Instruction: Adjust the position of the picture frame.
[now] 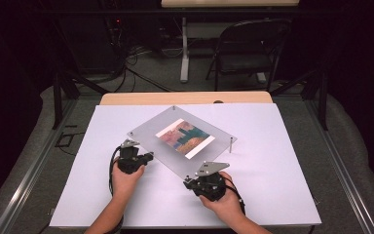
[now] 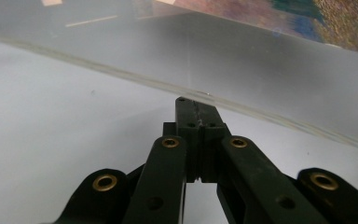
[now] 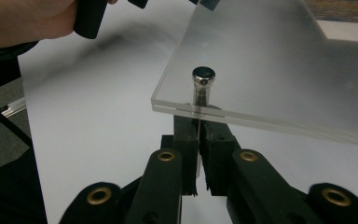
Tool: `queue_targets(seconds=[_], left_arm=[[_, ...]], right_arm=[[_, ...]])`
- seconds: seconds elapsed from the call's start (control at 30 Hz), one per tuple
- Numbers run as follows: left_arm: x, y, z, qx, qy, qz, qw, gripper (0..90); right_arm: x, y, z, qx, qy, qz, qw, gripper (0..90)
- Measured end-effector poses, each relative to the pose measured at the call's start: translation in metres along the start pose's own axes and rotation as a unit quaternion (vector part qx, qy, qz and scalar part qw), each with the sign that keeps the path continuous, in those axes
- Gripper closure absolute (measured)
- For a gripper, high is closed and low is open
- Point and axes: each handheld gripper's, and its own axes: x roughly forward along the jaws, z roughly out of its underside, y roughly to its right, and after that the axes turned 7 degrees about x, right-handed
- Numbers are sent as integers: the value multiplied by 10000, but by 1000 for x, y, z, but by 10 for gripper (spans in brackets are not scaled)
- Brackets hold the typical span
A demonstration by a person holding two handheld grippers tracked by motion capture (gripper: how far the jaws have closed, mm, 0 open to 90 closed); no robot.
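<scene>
Clearly a picture frame job: a clear acrylic plate (image 1: 181, 138) sits raised above the white table sheet (image 1: 272, 195) on metal standoff posts, with a colourful print (image 1: 185, 138) sandwiched under it, set at an angle near the middle of the table.

Left gripper (image 1: 148, 157): jaws fully closed, nothing between them. In the left gripper view the tips (image 2: 196, 109) sit right at the plate's long edge (image 2: 121, 72), touching it or just short of it; can't tell which.

Right gripper (image 1: 189, 183): in the right gripper view its jaws are pinched on the thin metal post (image 3: 200, 100) at the plate's near corner, below the plate; the post's round cap (image 3: 203, 74) stands above the surface. A hairline gap shows between the pads where the post runs.

Another post (image 1: 231, 145) stands at the right corner, seemingly bare of the plate.

Handling, as I judge it:
- Plate is stiff, will not flex much, moderate weight for its size.
- Surface is slick and scratches easily; edges can chip if knocked.
- Hard jaws on a smooth face would slip; better to take it by the edge near a corner, or by the posts.
- Posts are small, round and smooth, so they can roll or twist in the pinch.
- Print underneath is loose paper; lifting or tilting the plate could let it slide.
</scene>
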Motion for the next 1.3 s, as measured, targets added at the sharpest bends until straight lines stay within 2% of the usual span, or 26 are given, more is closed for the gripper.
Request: queue_targets(seconds=[0.1, 0.33, 0.5, 0.67, 0.73, 0.9, 1.0, 1.17, 1.3], left_arm=[[-8, -2, 8, -42, 35, -57, 10000, 877], [-24, 4, 18, -1, 187, -79, 9998, 820], [-29, 14, 22, 122, 243, 14, 9996, 751], [-31, 24, 27, 301, 373, 43, 9988, 644], [-33, 28, 28, 336, 370, 22, 9987, 604], [-37, 38, 33, 377, 370, 16, 9986, 509], [-39, 43, 37, 463, 377, 10, 9982, 473], [-46, 53, 43, 526, 374, 108, 9979, 434], [-48, 60, 48, 565, 332, 235, 9976, 426]], right_arm=[[11, -5, -2, -73, -78, -104, 9999, 855], [28, -9, 4, -233, -314, -134, 9991, 843], [26, -6, 6, -256, -286, -214, 9990, 830], [11, -1, 7, -233, -206, -215, 9993, 724], [5, 2, 7, -140, -97, -227, 9996, 681], [-8, 4, 14, -242, 28, -70, 9997, 517], [-17, 6, 20, -399, 63, 54, 9992, 480], [-36, 13, 25, -471, 217, 284, 9982, 440], [-47, 29, 27, -280, 318, 549, 9976, 419]])
